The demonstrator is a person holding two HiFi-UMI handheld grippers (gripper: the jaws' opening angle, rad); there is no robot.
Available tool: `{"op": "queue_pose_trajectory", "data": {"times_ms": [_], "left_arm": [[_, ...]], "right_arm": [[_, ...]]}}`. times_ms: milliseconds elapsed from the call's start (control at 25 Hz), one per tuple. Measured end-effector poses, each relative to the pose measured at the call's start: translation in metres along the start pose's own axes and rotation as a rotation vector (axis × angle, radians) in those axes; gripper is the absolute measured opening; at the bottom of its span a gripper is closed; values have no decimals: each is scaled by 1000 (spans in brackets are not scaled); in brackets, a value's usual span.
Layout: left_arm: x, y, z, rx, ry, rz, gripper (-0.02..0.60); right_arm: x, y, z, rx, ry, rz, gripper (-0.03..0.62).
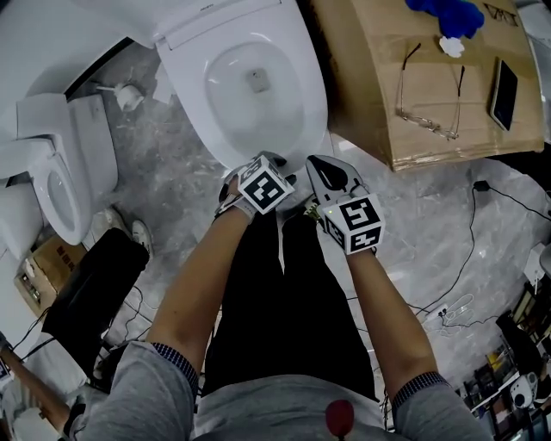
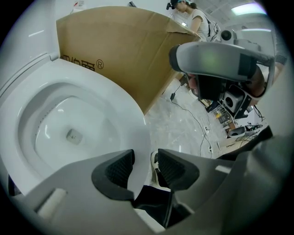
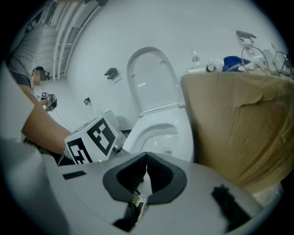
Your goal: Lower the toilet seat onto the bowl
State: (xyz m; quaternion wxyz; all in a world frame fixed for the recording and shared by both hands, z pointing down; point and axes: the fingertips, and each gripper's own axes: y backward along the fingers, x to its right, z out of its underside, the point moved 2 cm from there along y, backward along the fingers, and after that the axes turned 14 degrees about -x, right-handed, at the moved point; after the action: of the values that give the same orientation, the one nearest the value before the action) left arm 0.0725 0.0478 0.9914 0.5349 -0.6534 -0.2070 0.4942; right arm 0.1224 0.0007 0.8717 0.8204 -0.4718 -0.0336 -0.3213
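The white toilet seat [image 1: 297, 95] lies flat on the bowl [image 1: 254, 82]; the lid [image 3: 151, 78] stands upright behind it. My left gripper [image 1: 245, 170] hovers at the seat's front rim with its jaws open. In the left gripper view the seat's front edge [image 2: 119, 110] shows in the gap of the left gripper [image 2: 146, 158], and the pads [image 2: 118, 169] do not press on it. My right gripper [image 1: 314, 164] hangs beside it at the front right of the bowl. The right gripper [image 3: 146, 160] is shut with nothing between its pads.
A cardboard box [image 1: 362, 95] stands close to the toilet's right side, with glasses [image 1: 430, 90], a phone [image 1: 504, 93] and a blue object [image 1: 448, 13] on top. A second toilet [image 1: 56, 177] stands at the left. Cables [image 1: 469, 250] cross the marble floor.
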Motion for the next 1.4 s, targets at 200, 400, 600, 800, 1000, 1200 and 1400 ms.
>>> {"op": "queue_pose_trajectory", "data": {"times_ms": [200,400,600,800,1000,1200,1400], "left_arm": [[-1,10,-2,38,23,17,192],[9,47,-2,126,44,-9,192],[36,114,2,253,66,-44,189],[50,206,5,392,93,-170,166],[84,311,9,603,126,-254,103],[124,398,11,747,117,-326,49],[171,467,13,850,83,-407,11]], "right_arm": [[0,3,-3,6,4,1,14],[-6,23,-21,18,43,-1,14],[-28,63,-48,37,73,-33,14],[-53,105,-90,75,133,-55,14],[-97,162,-129,113,221,-95,14],[-130,222,-165,167,350,-106,14],[-157,287,-198,247,384,-137,14]]}}
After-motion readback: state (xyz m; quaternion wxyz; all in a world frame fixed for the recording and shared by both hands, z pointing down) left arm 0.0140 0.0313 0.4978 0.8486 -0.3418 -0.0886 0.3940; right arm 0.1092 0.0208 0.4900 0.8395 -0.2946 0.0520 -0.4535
